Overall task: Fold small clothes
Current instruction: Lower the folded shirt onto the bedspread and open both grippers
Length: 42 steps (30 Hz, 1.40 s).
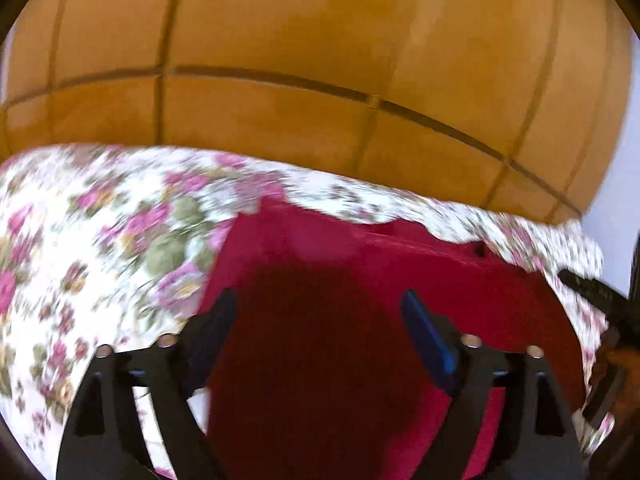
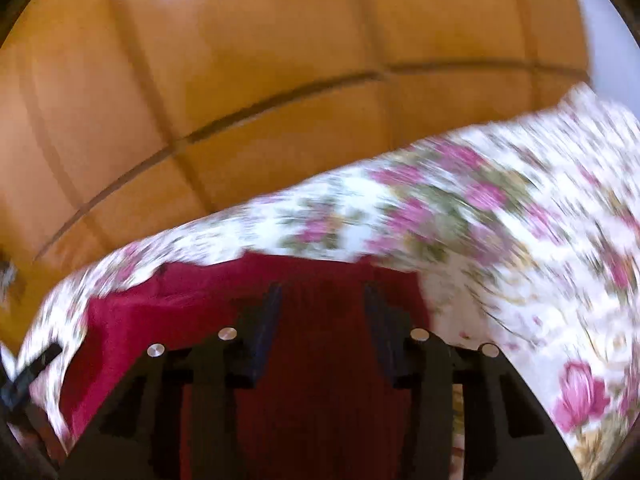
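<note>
A dark red garment [image 1: 360, 248] lies spread flat on a floral cloth [image 1: 100, 220]. My left gripper [image 1: 318, 304] hovers over the garment with its jaws wide apart; nothing sits between the blue pads [image 1: 428, 336], only red fabric beneath. The right wrist view shows the same red garment [image 2: 192, 292] under my right gripper [image 2: 323, 294]. Its jaws stand partly apart, and no fold is visibly pinched between the pads [image 2: 268, 320]. Both views are motion-blurred. The right gripper's black body [image 1: 592, 292] pokes in at the left view's right edge.
The white floral cloth with pink roses [image 2: 500, 240] covers the surface and ends at a far edge. Beyond it lies an orange-brown tiled floor [image 1: 320, 40]. A pale wall [image 1: 616, 200] shows at the far right. The left gripper [image 2: 32, 368] shows at the right view's left edge.
</note>
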Each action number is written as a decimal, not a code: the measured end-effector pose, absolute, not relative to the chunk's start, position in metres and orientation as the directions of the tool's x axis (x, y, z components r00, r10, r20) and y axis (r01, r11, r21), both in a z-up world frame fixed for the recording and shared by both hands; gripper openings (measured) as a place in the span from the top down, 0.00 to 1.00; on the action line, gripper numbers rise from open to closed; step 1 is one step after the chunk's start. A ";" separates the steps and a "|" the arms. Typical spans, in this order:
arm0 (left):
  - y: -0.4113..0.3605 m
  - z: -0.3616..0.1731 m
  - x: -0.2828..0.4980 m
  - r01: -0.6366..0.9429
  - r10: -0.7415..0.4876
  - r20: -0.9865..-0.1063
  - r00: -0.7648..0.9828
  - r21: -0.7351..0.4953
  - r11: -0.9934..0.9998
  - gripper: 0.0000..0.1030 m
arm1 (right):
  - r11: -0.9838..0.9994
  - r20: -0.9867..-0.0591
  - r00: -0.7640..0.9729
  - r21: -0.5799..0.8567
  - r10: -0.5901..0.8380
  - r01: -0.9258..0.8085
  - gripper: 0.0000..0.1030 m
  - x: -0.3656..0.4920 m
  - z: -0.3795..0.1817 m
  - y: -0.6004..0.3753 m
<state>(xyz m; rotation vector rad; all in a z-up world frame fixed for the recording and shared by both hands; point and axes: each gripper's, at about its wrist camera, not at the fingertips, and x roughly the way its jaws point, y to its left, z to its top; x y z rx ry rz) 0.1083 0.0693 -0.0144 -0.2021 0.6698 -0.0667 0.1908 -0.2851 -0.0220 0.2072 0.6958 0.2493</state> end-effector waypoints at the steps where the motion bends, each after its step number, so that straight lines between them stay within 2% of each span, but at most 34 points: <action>1: 0.063 -0.016 0.111 0.009 -0.122 -0.614 0.780 -0.184 0.983 0.18 | 0.948 -0.609 0.729 0.255 0.312 -0.193 0.59 0.193 -0.025 -0.275; 4: 0.042 -0.034 0.131 0.043 -0.093 -0.676 0.731 -0.090 0.995 0.18 | 0.940 -0.670 0.660 0.253 0.340 -0.228 0.56 0.214 -0.048 -0.257; 6: 0.036 -0.061 0.148 0.056 -0.070 -0.744 0.665 -0.045 0.997 0.15 | 0.950 -0.729 0.609 0.261 0.312 -0.173 0.56 0.232 -0.069 -0.260; 10: 0.046 -0.070 0.155 0.067 -0.141 -0.746 0.651 -0.129 0.989 0.11 | 0.943 -0.723 0.639 0.332 0.263 -0.012 0.60 0.243 -0.082 -0.289; 14: 0.045 -0.071 0.153 0.068 -0.130 -0.741 0.659 -0.112 0.991 0.11 | 0.935 -0.710 0.647 0.355 0.279 -0.014 0.59 0.240 -0.082 -0.295; 15: 0.045 -0.071 0.152 0.069 -0.131 -0.738 0.662 -0.114 0.991 0.11 | 0.940 -0.711 0.650 0.339 0.270 -0.020 0.56 0.238 -0.081 -0.292; 17: 0.046 -0.072 0.151 0.070 -0.137 -0.735 0.664 -0.121 0.990 0.11 | 0.950 -0.700 0.667 0.309 0.256 -0.040 0.44 0.232 -0.076 -0.286; 19: 0.045 -0.070 0.147 0.069 -0.133 -0.732 0.668 -0.117 0.991 0.11 | 0.968 -0.680 0.704 0.248 0.208 -0.046 0.16 0.223 -0.067 -0.279; 20: 0.045 -0.070 0.145 0.068 -0.129 -0.731 0.670 -0.112 0.991 0.11 | 0.978 -0.661 0.731 0.203 0.167 -0.039 0.14 0.215 -0.060 -0.274; 27: 0.046 -0.069 0.140 0.065 -0.122 -0.725 0.677 -0.106 0.992 0.11 | 0.995 -0.673 0.733 0.076 0.095 -0.059 0.15 0.186 -0.053 -0.263; 33: 0.047 -0.057 0.127 0.048 -0.111 -0.707 0.699 -0.109 0.993 0.10 | 0.996 -0.680 0.727 0.074 0.093 -0.057 0.12 0.163 -0.048 -0.260; 39: 0.027 -0.039 0.100 0.119 -0.244 -0.654 0.716 -0.230 0.966 0.10 | 0.996 -0.691 0.718 0.067 0.085 -0.054 0.10 0.144 -0.042 -0.258; 42: 0.003 -0.037 0.089 0.206 -0.264 -0.646 0.717 -0.165 0.965 0.10 | 0.996 -0.704 0.706 0.088 0.074 -0.016 0.09 0.128 -0.040 -0.266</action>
